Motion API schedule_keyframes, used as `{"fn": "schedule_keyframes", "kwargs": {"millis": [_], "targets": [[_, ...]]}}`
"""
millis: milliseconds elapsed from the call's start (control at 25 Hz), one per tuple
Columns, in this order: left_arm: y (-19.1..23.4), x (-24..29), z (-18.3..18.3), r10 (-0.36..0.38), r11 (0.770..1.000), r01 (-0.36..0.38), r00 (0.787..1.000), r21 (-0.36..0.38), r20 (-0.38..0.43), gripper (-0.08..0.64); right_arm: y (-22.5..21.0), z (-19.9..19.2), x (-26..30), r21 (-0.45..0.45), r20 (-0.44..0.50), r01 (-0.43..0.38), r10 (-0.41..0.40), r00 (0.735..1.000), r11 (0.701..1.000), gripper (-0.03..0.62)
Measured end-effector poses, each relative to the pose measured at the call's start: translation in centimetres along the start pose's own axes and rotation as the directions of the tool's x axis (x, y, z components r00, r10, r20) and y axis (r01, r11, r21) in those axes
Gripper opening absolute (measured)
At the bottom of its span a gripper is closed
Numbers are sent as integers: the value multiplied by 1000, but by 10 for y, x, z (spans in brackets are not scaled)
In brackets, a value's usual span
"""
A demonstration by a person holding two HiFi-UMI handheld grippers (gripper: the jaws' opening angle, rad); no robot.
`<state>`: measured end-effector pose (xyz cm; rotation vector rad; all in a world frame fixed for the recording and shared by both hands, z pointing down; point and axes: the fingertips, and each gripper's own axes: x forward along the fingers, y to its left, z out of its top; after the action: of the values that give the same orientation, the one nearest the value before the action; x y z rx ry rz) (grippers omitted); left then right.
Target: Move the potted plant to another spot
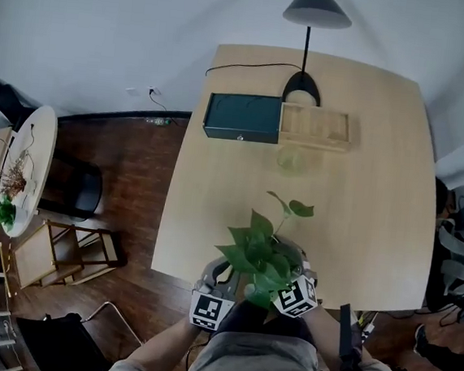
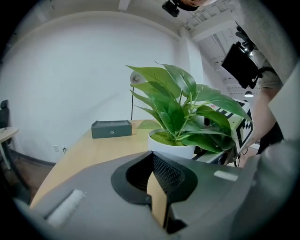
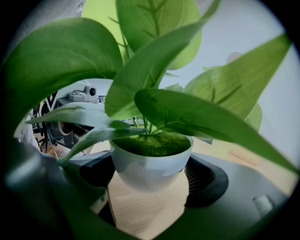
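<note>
Head view: potted plant (image 1: 265, 253), table (image 1: 378, 195), floor (image 1: 134, 179)

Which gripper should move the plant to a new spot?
Right. The right gripper has the pot between its jaws, seemingly clamped; the left gripper is shut, empty, beside the pot.

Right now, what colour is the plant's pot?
The pot is white, clearest in the right gripper view.

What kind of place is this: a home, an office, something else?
Probably an office or studio: a wooden table with a black desk lamp and a dark green box, and a dark wood floor beside it.
</note>
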<state>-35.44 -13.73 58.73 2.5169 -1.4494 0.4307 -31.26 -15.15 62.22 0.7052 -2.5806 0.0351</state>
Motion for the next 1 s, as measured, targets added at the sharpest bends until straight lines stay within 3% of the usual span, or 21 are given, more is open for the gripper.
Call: {"fn": "schedule_keyframes", "kwargs": {"millis": [400,720,1000], "targets": [[-57,32,75,-63,998,64,990,-8,125,-6,-62,27,-80,0,10,131,-131,991,991,465],[-111,51,112,-80,995,88,981,-39,174,-6,-93,27,-141,37,27,160,-161,987,986,464],[-148,50,141,-78,996,86,969,-23,236,-6,-102,32,-184,32,52,172,-173,983,985,463]]}}
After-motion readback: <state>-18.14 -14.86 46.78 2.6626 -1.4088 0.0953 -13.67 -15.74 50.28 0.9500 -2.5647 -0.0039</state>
